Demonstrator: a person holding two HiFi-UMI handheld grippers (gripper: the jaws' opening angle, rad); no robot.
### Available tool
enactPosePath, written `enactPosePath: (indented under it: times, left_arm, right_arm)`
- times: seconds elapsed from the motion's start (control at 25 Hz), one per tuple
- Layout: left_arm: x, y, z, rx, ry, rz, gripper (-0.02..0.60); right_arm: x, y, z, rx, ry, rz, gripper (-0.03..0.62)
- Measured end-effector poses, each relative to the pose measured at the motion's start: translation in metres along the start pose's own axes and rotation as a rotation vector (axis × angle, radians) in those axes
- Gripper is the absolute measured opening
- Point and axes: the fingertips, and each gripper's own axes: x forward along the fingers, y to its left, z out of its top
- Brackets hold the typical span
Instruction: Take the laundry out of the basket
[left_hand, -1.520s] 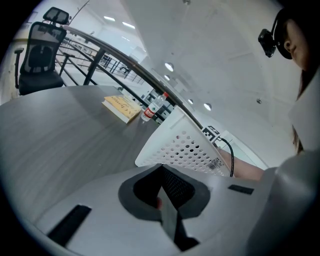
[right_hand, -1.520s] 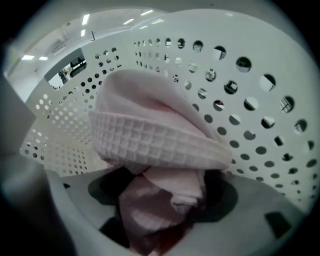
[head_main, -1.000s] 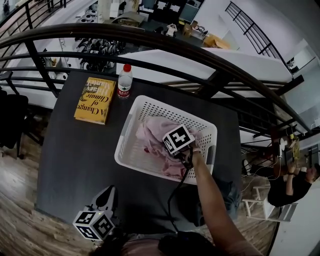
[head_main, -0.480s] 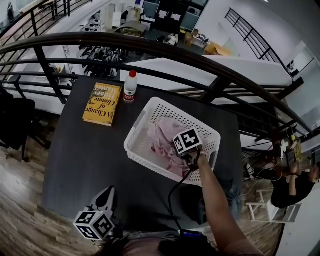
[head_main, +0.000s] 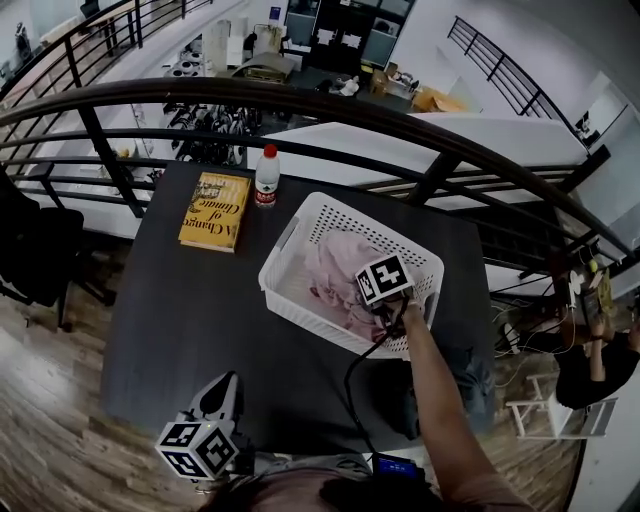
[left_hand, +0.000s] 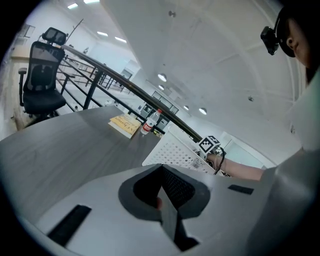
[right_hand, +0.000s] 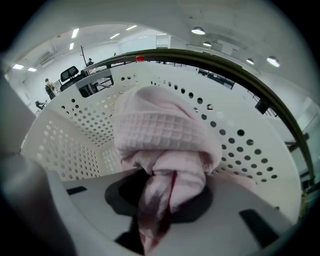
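Over the tabletop's (head_main: 180, 320) near edge: left gripper (left_hand: 167, 200) clenched, empty | right side: basket (head_main: 300, 225) held pink laundry (right_hand: 165, 130) | right gripper (right_hand: 160, 210), jaws just closing, pinched the laundry inside the basket | far edge: book (head_main: 215, 210), bottle (head_main: 266, 178) just beside

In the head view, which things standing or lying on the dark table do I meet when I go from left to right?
Yellow rectangular book → clear plastic bottle with a red cap → white perforated plastic basket.
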Motion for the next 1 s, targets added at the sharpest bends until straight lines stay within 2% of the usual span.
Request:
enactPosePath:
  times: [0.52, 1.0]
  left_arm:
    - [-0.032, -0.016, -0.018, 0.060, 0.058, -0.040, -0.002]
    - [-0.059, -0.020, -0.017, 0.108, 0.042, -0.083, -0.002]
  right_arm:
    - [-0.048, 0.012, 0.010, 0.025, -0.139, -0.042, 0.115]
    - [-0.094, 0.019, 0.008, 0.068, -0.214, -0.076, 0.115]
